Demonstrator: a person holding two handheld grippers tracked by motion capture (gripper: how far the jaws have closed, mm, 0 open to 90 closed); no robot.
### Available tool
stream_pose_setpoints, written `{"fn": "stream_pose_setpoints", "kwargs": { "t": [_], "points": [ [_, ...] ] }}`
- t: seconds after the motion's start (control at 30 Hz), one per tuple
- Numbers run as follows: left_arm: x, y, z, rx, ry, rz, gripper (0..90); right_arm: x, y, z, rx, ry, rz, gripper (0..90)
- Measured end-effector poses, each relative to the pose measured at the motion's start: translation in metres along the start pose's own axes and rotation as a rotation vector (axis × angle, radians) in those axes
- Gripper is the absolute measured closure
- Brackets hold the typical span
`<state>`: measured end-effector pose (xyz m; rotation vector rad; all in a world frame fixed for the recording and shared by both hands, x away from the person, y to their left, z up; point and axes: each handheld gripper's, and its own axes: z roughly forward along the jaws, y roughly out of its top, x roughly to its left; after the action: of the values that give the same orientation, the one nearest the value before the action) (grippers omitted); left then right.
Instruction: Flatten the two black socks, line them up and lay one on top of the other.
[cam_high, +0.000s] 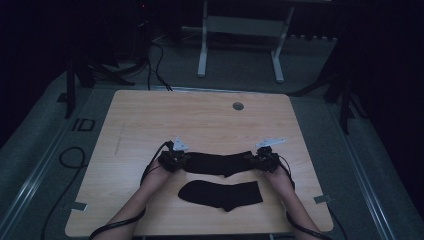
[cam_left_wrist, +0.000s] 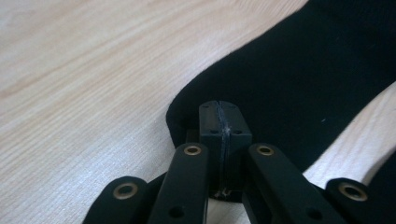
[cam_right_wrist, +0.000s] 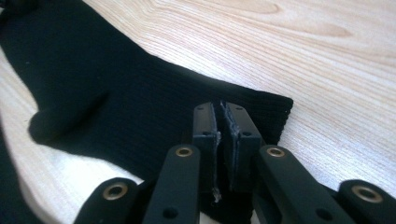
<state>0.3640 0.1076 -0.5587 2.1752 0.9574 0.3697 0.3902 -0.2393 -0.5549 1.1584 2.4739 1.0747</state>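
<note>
A black sock (cam_high: 220, 162) lies stretched across the wooden table (cam_high: 150, 115) between my two grippers. My left gripper (cam_high: 184, 161) is at its left end; in the left gripper view its jaws (cam_left_wrist: 219, 107) are pressed together on the rounded end of the sock (cam_left_wrist: 299, 79). At the other end is my right gripper (cam_high: 252, 159). In the right gripper view its jaws (cam_right_wrist: 222, 109) stand a thin slit apart over the cuff edge of the sock (cam_right_wrist: 116, 102), which lies flat. A second black sock (cam_high: 222, 194) lies flat nearer the person, between the forearms.
A round cable hole (cam_high: 238, 106) sits near the table's far edge. Beyond the table stand a white desk frame (cam_high: 240, 30) and dark stands on the floor. Cables (cam_high: 75, 155) trail off the left side. The room is dim.
</note>
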Motion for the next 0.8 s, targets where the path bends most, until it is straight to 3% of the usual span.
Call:
{"fn": "stream_pose_setpoints", "kwargs": {
  "t": [0.1, 0.23, 0.33, 0.43, 0.53, 0.6, 0.73, 0.8],
  "points": [
    [-0.002, -0.001, -0.011, -0.035, -0.021, -0.005, 81.6, 0.004, 0.000, -0.007, -0.024, 0.013, -0.024, 79.6],
    [-0.008, -0.003, -0.028, -0.046, -0.038, 0.008, 66.3, 0.010, 0.001, -0.022, -0.046, 0.026, -0.053, 67.2],
    [-0.012, -0.007, -0.043, -0.078, -0.051, -0.011, 59.2, 0.016, 0.001, -0.038, -0.089, 0.077, -0.055, 50.5],
    [-0.015, -0.013, -0.054, -0.080, -0.085, -0.043, 54.9, 0.026, -0.003, -0.048, -0.079, 0.065, -0.088, 35.2],
    [-0.019, -0.021, -0.060, -0.046, -0.123, -0.045, 50.3, 0.031, -0.011, -0.055, -0.052, 0.044, -0.094, 38.0],
    [-0.024, -0.026, -0.062, -0.035, -0.145, -0.048, 50.3, 0.031, -0.018, -0.059, -0.049, 0.033, -0.060, 40.9],
    [-0.032, -0.034, -0.060, -0.003, -0.161, -0.040, 50.3, 0.033, -0.032, -0.066, -0.056, 0.018, -0.022, 47.7],
    [-0.036, -0.037, -0.057, 0.020, -0.167, -0.040, 50.3, 0.036, -0.039, -0.067, -0.041, 0.007, -0.028, 49.5]
  ]
}}
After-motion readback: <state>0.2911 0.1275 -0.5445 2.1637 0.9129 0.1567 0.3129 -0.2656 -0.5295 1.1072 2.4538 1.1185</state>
